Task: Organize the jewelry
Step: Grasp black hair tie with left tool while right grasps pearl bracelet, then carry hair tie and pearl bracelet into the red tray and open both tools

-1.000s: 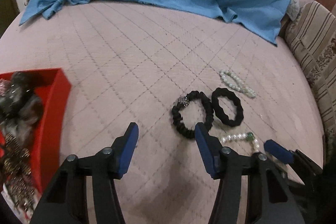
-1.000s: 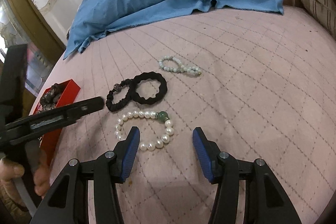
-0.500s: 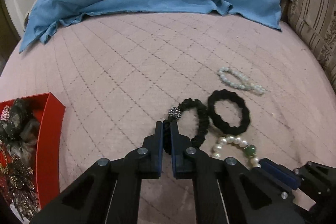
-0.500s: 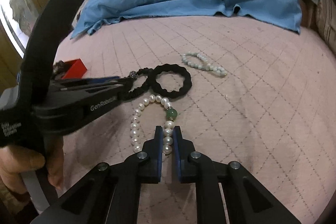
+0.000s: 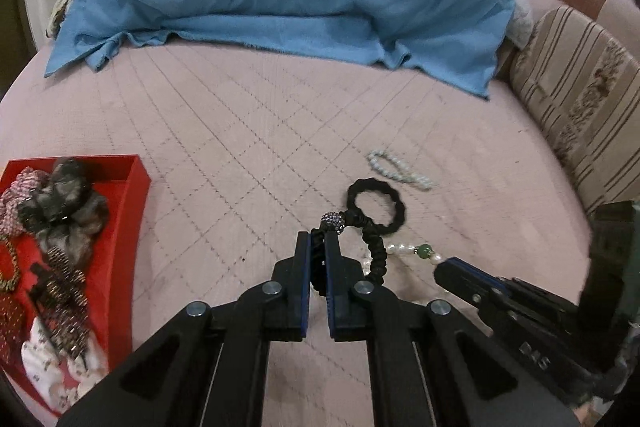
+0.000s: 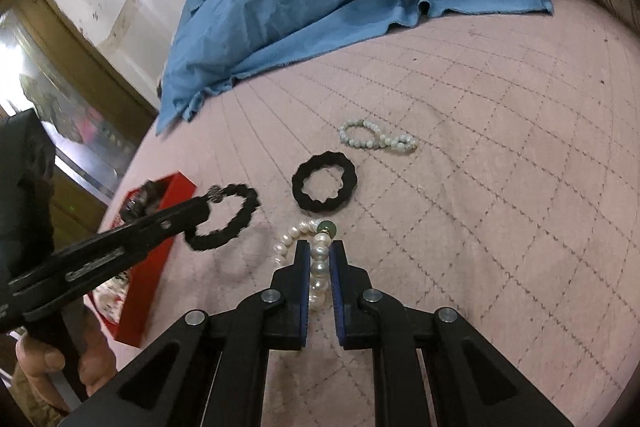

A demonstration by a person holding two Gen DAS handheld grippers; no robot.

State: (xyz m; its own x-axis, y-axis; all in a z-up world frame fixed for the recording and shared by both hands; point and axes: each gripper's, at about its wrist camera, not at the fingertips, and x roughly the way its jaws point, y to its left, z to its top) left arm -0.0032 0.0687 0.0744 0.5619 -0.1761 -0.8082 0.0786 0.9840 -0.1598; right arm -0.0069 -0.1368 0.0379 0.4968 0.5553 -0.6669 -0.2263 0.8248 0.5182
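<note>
1. We find the left gripper pinching the black beaded hair tie at lower centre of its view; in the right wrist view the tie hangs clear of the pink quilt.
2. The right gripper is clamped on the pearl bracelet, pointing steeply downward at lower centre.
3. A bare hand grips the left tool at lower left.
4. The red tray, lower left, holds scrunchies and other hair accessories.
5. A plain black hair tie and a pale bead bracelet lie on the quilt.

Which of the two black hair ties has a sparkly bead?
The black tie held in the left gripper; the plain black ring on the bed has none.
</note>
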